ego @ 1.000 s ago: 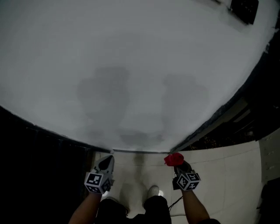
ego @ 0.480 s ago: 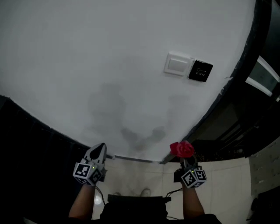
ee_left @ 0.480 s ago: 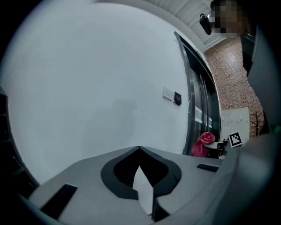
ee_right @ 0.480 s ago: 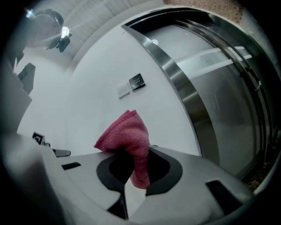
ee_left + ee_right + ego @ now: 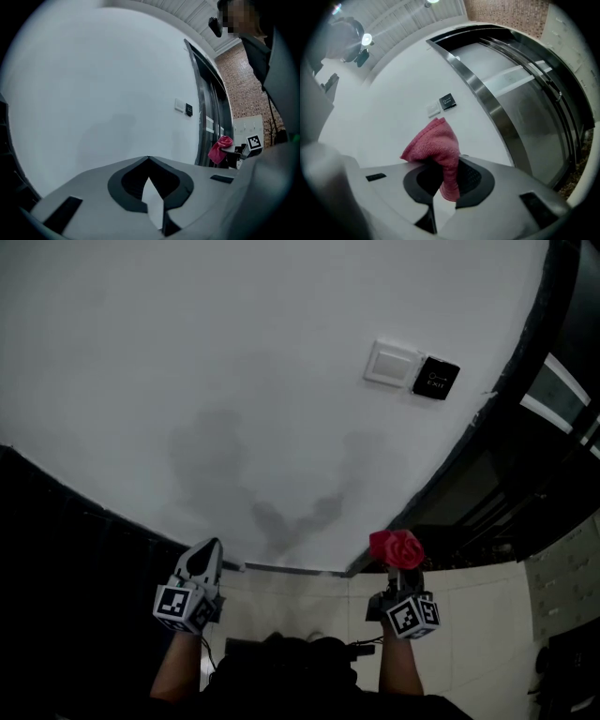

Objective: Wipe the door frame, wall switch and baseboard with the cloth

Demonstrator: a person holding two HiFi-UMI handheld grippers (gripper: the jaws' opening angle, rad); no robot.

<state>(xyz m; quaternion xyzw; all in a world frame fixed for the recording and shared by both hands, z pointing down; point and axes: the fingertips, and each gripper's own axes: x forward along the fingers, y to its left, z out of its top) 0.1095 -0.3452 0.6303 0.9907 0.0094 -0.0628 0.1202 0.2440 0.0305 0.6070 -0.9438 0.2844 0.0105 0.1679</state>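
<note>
Cloth point(image 5: 396, 547) point(image 5: 436, 150): red and bunched, pinched in the right gripper; a tuft stands above the jaw tips and a tail hangs between them. It is held in the air short of the wall, low, near the foot of the door frame.
Right gripper point(image 5: 397, 570) point(image 5: 445, 180): jaws clamped on the cloth.
Left gripper point(image 5: 208, 551) point(image 5: 149, 161): jaws brought together tip to tip, nothing between them; held off to the left, clear of the wall.
Wall switch point(image 5: 391, 364) point(image 5: 433, 109): white plate on the wall, above the cloth and well apart from it.
Black plate point(image 5: 435, 379) point(image 5: 447, 101): just beside the switch, on the door-frame side.
Door frame point(image 5: 487, 418) point(image 5: 483, 93): dark metal along the wall's right edge, with a glass door point(image 5: 525, 108) beyond it.
Baseboard point(image 5: 291, 568): thin strip at the wall's foot, seen between the two grippers.
Wall point(image 5: 234, 334): white, carrying grey shadows point(image 5: 225, 456).
Floor point(image 5: 487, 615): pale tiles.
</note>
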